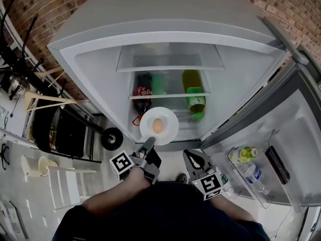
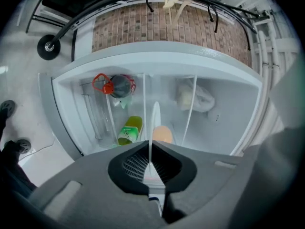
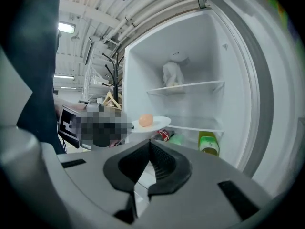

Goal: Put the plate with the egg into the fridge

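Note:
A white plate with a brown egg on it hangs level in front of the open fridge, near the lower shelf. My left gripper is shut on the plate's near rim. In the left gripper view the plate shows edge-on between the closed jaws of the left gripper, the egg just right of it. My right gripper is shut and empty, low and right of the plate. The right gripper view shows plate and egg from the side.
A green bottle and a dark red-labelled bottle lie under the lower shelf. A white bag sits on an upper shelf. The fridge door stands open at the right, holding bottles. Hangers and a wheeled cart are at the left.

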A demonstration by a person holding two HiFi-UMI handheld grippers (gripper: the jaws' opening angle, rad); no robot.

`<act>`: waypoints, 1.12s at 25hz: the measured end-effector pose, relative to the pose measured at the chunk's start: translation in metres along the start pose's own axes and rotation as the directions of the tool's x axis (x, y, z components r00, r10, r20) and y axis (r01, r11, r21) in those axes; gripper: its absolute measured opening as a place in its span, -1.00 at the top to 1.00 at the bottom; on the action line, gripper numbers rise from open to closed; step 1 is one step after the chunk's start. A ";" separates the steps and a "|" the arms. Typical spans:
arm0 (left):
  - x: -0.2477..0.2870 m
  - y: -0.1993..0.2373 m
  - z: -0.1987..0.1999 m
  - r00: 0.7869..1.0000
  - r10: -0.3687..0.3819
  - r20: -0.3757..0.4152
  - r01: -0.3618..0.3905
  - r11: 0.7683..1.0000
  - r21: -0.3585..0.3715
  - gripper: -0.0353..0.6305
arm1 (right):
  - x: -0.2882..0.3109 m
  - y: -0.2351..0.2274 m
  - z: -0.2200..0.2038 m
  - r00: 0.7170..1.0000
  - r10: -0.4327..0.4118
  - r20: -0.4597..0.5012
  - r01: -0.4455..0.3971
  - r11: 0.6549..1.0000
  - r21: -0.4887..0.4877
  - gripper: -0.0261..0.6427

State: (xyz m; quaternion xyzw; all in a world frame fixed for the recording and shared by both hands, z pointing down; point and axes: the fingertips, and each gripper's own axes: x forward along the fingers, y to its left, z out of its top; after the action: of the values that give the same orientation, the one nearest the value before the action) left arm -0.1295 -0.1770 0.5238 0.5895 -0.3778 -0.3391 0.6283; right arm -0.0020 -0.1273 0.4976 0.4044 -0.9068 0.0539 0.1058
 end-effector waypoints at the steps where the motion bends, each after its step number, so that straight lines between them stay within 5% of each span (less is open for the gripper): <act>1: 0.005 0.003 0.001 1.000 0.004 0.009 -0.004 1.000 0.001 0.85 | 0.001 -0.001 -0.001 1.000 0.009 -0.001 -0.009 1.000 -0.001 0.89; 28: 0.102 0.006 0.057 0.970 -0.006 0.243 0.001 1.000 0.018 0.85 | 0.005 -0.020 -0.014 0.998 0.058 -0.033 -0.057 0.998 0.011 0.89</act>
State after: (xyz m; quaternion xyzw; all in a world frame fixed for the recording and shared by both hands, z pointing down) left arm -0.1302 -0.2927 0.5385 0.5497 -0.4538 -0.4065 0.5715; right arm 0.0115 -0.1413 0.5129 0.3778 -0.9159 0.0681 0.1173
